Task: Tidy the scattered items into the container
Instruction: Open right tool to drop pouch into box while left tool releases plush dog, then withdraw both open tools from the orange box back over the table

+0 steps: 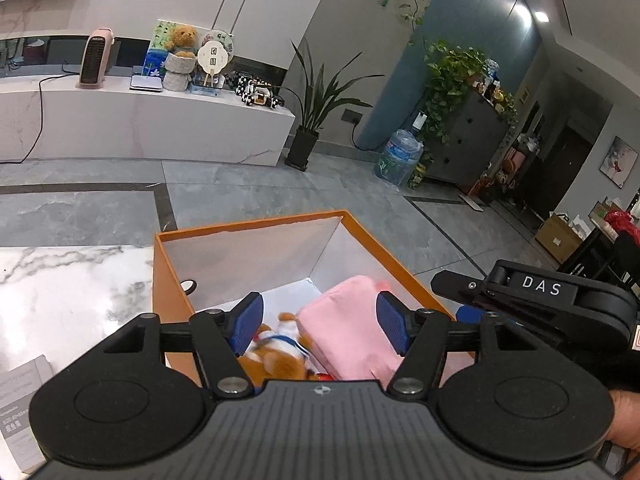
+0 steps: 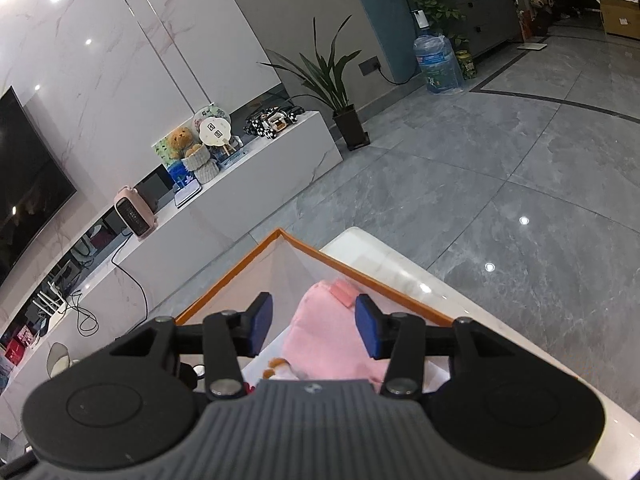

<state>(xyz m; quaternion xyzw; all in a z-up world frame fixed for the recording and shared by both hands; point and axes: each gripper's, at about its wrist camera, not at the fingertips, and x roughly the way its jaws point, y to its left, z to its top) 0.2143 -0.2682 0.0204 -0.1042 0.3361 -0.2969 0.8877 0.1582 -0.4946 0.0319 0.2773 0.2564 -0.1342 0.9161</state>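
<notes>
An orange box with a white inside stands on the marble table. Inside lie a pink pouch and a small orange-and-white plush toy, blurred. My left gripper is open above the box, with nothing between its blue pads. The other gripper's black body shows at the right over the box's edge. In the right wrist view my right gripper is open and empty over the same box, above the pink pouch; a bit of the plush toy shows.
White marble table with a paper card at its left front. Grey tiled floor beyond. A white TV bench with a heater, teddy bear and fan; a potted plant; a water jug.
</notes>
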